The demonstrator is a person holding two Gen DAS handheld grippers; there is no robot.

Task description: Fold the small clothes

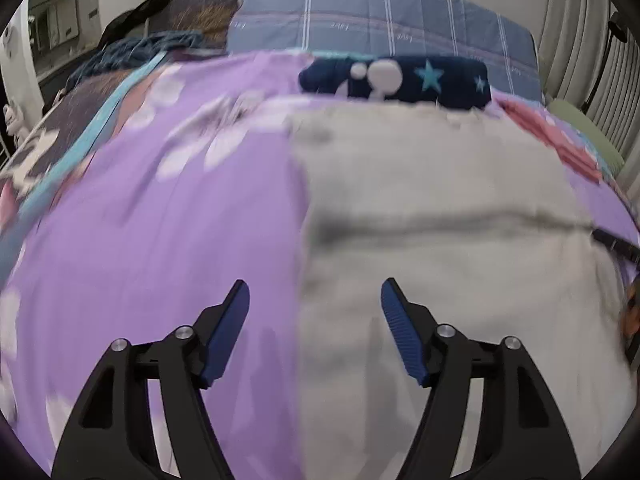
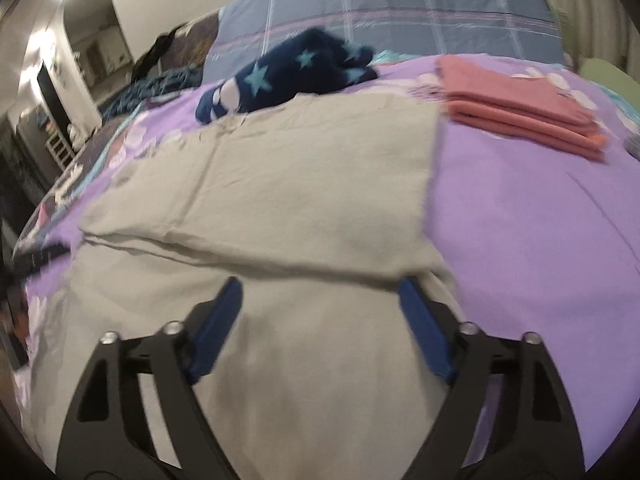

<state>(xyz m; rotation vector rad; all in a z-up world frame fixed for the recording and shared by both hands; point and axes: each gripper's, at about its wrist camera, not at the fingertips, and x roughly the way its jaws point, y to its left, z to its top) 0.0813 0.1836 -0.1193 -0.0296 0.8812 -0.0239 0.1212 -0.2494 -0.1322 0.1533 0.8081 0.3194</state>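
Note:
A beige garment (image 1: pixel 440 200) (image 2: pixel 280 180) lies flat on the purple bedspread (image 1: pixel 160 240) (image 2: pixel 540 220), its far part folded over the near part along a crease across the middle. My left gripper (image 1: pixel 314 284) hovers open over the garment's left edge, one finger above the bedspread and one above the cloth, nothing between them. My right gripper (image 2: pixel 320 280) stands open just at the fold's edge near the garment's right side. Cloth lies under the gap, and the right fingertip (image 2: pixel 408 286) sits at the fold's lip. The pads do not press on it.
A navy garment with teal stars (image 1: pixel 400 80) (image 2: pixel 304 68) lies bunched behind the beige one. A folded pink stack (image 2: pixel 520 108) (image 1: pixel 552 140) sits at the right. A blue plaid cover (image 1: pixel 380 16) (image 2: pixel 400 4) spans the back, with dark clothes (image 1: pixel 132 20) at the far left.

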